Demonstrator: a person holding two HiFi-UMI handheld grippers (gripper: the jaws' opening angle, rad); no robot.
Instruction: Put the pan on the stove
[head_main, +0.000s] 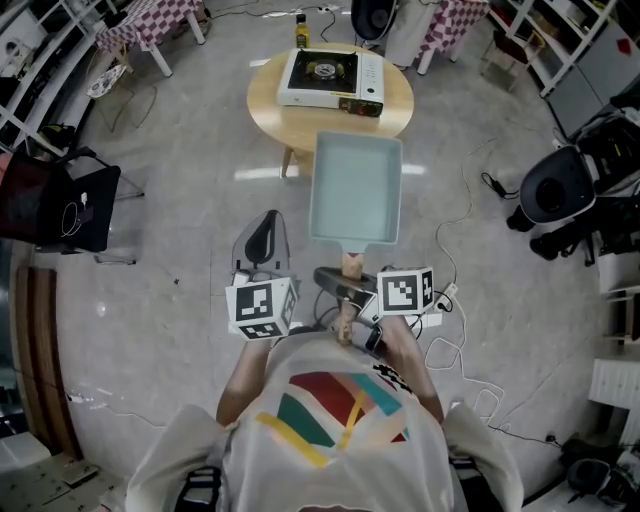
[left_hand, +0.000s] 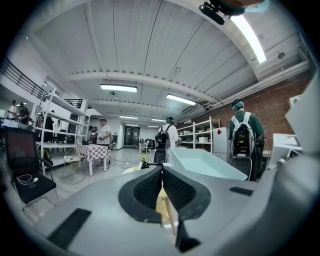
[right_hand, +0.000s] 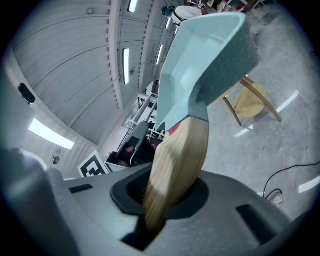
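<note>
Head view: a grey polished floor (head_main: 180, 220) strewn with cables fills my frame. At upper centre a round wooden table (head_main: 395, 112) carries the stove (head_main: 330, 78). The pale blue pan (head_main: 356, 190) hangs in the air just below it. My right claw (head_main: 345, 282) is clenched on its wooden handle (head_main: 350, 265), and my left claw (head_main: 265, 230) is at lower left, apart from the pan.

Left gripper view: the left claw (left_hand: 161, 172) is pressed together on nothing. The pan (left_hand: 200, 162) shows at middle right, with shelving and distant people beyond, too small to make out.

Right gripper view: the right claw (right_hand: 165, 195) grips the handle (right_hand: 177, 155). The pan (right_hand: 205, 55) blocks the stove, and only the table's (right_hand: 250, 98) edge and legs peek out at right.
</note>
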